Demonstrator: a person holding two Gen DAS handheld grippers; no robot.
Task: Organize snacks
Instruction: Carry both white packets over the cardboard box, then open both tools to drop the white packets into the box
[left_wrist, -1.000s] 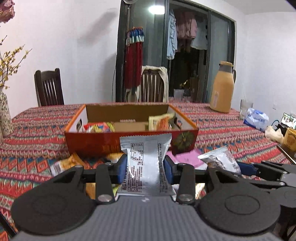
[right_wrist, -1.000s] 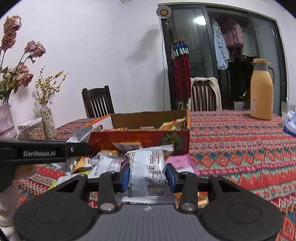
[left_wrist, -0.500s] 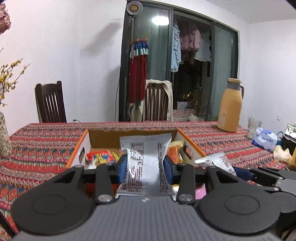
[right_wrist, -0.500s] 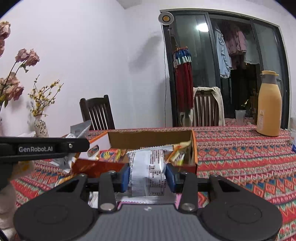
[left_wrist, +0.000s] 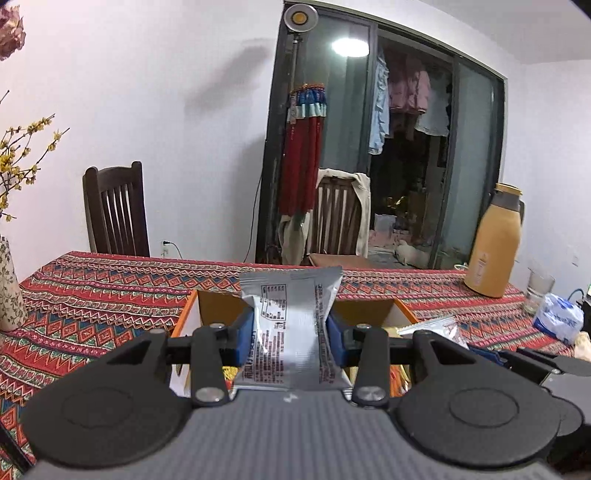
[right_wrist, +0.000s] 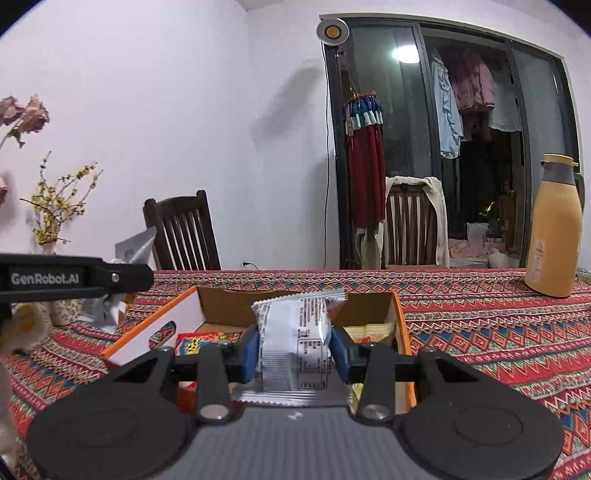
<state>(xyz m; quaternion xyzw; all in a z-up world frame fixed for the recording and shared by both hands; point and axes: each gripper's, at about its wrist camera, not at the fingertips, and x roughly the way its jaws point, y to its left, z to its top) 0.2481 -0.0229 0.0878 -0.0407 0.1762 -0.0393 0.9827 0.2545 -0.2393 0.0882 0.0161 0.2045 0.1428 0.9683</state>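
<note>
The left gripper (left_wrist: 290, 334) is clenched on a silver snack packet (left_wrist: 291, 332), held upright above the open cardboard box (left_wrist: 190, 314) on the patterned worktop (left_wrist: 92, 291). The right gripper (right_wrist: 294, 349) grasps a second silver packet (right_wrist: 295, 347) over the same box, where red and yellow snacks (right_wrist: 199, 341) lie.

Two grippers, left gripper (left_wrist: 290, 334) and right gripper (right_wrist: 294, 349). Two silver snack packets, one (left_wrist: 291, 328) and another (right_wrist: 295, 347). One open cardboard box (right_wrist: 400, 325). Two wooden chairs, one (left_wrist: 116, 210) and another (left_wrist: 338, 218). One tan thermos jug (left_wrist: 493, 242). One drinking glass (left_wrist: 537, 291).
</note>
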